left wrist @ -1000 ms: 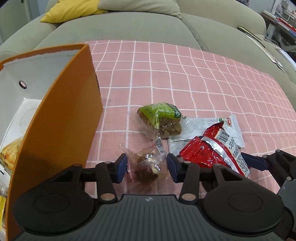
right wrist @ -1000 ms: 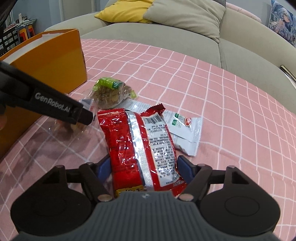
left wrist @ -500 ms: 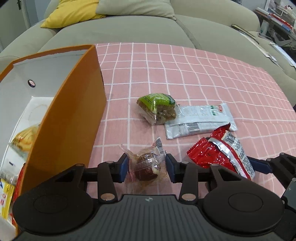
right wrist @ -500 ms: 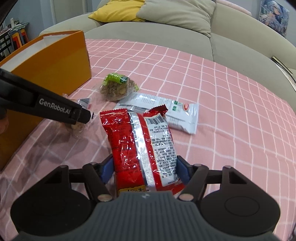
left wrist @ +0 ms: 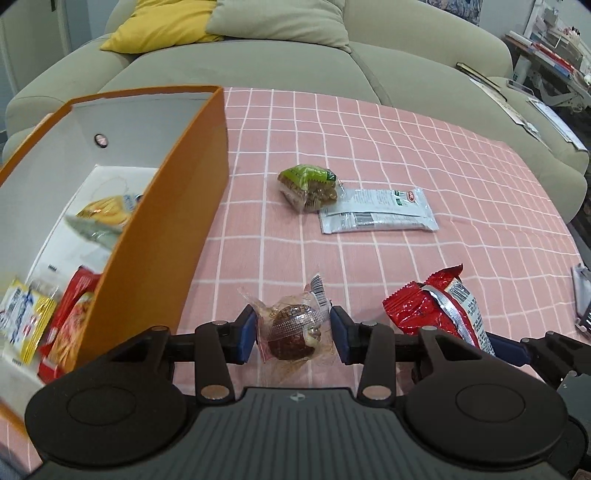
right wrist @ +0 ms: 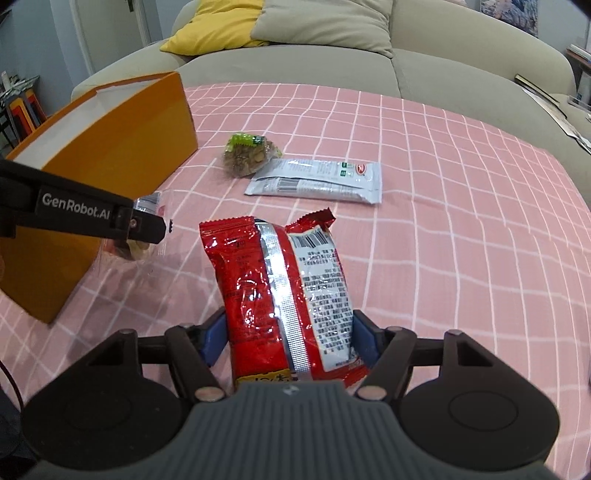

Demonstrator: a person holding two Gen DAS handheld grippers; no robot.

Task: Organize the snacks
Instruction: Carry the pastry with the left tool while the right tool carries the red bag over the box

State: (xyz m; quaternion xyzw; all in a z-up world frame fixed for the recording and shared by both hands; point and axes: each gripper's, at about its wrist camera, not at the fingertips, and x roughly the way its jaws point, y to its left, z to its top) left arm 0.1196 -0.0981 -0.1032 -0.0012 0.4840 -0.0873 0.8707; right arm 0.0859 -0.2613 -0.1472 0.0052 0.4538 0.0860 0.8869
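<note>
My left gripper is shut on a round brown snack in clear wrap, held above the pink checked cloth beside the orange box. In the right wrist view one of its fingers shows side on, with the clear wrap below it. My right gripper is shut on the lower part of a red snack packet, which stands up between the blue pads. The same red packet appears at the right of the left wrist view. The box is open and holds several packets.
A green-topped snack and a grey-white packet lie side by side on the cloth further out. Behind the table is a beige sofa with a yellow cushion. The orange box stands at the left.
Both grippers have risen and drawn back with their snacks. The red packet has come off the grey-white packet. More of the box's inside shows in the left wrist view.
</note>
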